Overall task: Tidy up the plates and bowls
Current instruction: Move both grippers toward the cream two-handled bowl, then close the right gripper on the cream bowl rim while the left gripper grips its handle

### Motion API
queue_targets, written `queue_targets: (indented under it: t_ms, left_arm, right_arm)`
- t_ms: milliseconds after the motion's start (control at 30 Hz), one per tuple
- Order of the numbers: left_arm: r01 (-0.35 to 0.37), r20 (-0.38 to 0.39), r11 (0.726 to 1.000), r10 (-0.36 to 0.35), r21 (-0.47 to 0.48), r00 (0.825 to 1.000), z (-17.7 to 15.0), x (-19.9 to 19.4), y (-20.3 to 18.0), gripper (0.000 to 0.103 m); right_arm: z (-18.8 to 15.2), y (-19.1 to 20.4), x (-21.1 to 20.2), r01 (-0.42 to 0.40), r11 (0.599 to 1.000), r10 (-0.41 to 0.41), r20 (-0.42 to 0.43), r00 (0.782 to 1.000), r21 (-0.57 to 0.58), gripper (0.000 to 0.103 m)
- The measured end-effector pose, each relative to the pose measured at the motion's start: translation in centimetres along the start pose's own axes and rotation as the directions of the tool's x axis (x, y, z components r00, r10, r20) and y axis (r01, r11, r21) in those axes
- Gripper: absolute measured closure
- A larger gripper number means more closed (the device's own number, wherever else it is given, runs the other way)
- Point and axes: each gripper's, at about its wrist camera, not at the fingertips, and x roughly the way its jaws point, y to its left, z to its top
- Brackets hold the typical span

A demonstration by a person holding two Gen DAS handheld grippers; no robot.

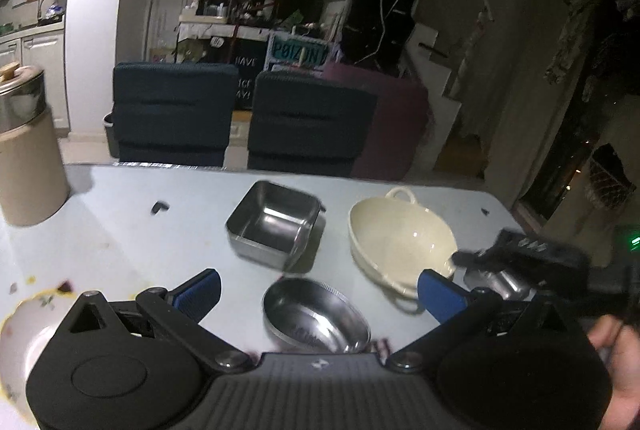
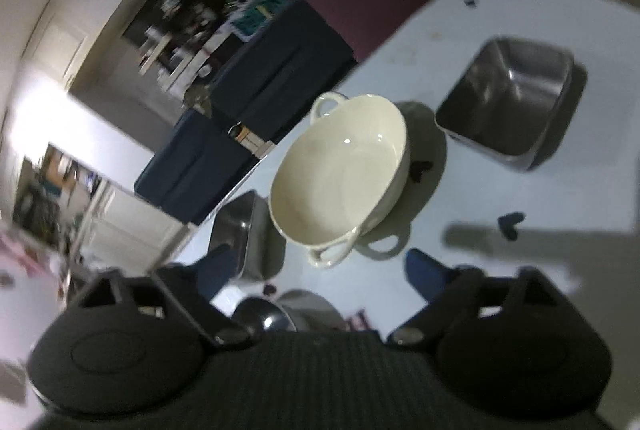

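- Holding both tongs, left [image 1: 318, 292] and right [image 2: 316, 266], spread and empty.
- Cream bowl [image 1: 402, 236]: mid-worktop [image 1: 160, 242], I judge it heavy, breakable; grip near handle.
- Round steel bowl [image 1: 316, 316]: light, slippery.

Blurred cream bowl [image 2: 344, 170] seemingly beyond the spread hand-held gripper [image 2: 320, 270].

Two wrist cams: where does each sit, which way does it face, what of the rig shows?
Left wrist: on the left gripper, level, facing across the table toward the chairs; open blue-padded fingers, the person's hand and the right gripper show.
Right wrist: on the right gripper, rolled and blurred, looking down at the table; open fingers show.
Shared: cream bowl, square steel container.
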Motion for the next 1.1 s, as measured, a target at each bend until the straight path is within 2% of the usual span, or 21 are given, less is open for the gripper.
queue_targets:
  t_ms: [33, 233, 367, 500, 600, 800, 967, 1100]
  left_arm:
    - [0.005, 0.007, 1.0, -0.005, 0.005, 1.0, 0.2, 0.3, 0.0, 0.0]
    - [0.022, 0.027, 1.0, -0.022, 0.003, 0.999, 0.5, 1.8, 0.8, 0.0]
    - [0.028, 0.026, 1.0, -0.028, -0.01, 0.999, 0.7, 2.5, 1.3, 0.0]
    - [0.04, 0.023, 0.999, -0.039, -0.013, 0.999, 0.6, 2.8, 1.5, 0.0]
    - [0.043, 0.016, 0.999, -0.043, 0.0, 0.999, 0.3, 2.9, 1.4, 0.0]
    - [0.038, 0.013, 0.999, -0.038, 0.014, 0.999, -0.2, 2.5, 1.4, 0.0]
    - [0.05, 0.011, 0.999, -0.05, 0.017, 0.999, -0.4, 2.2, 1.0, 0.0]
    - [0.066, 0.014, 0.998, -0.066, 0.018, 0.998, -0.5, 2.1, 0.6, 0.001]
  right_arm:
    - [0.1, -0.3, 0.7, 0.001, 0.999, -0.001, -0.005, 1.0, 0.033, 0.024]
    - [0.2, -2.1, 5.1, 0.018, 0.979, -0.01, -0.042, 0.999, 0.204, 0.054]
    - [-0.7, -2.5, 7.0, 0.028, 0.968, -0.01, -0.072, 0.997, 0.251, 0.08]
    - [-1.2, -1.9, 7.9, 0.043, 0.96, -0.027, -0.06, 0.998, 0.276, 0.084]
    - [-1.5, -1.7, 8.7, 0.047, 0.958, -0.03, -0.065, 0.997, 0.281, 0.082]
    - [-0.7, 0.0, 8.2, 0.122, 0.983, -0.11, -0.089, 0.99, 0.14, 0.084]
    - [0.2, 0.0, 7.2, 0.163, 0.985, -0.158, -0.102, 0.982, 0.047, 0.087]
    - [1.2, -1.0, 6.0, 0.198, 0.98, -0.196, -0.086, 0.977, 0.017, 0.091]
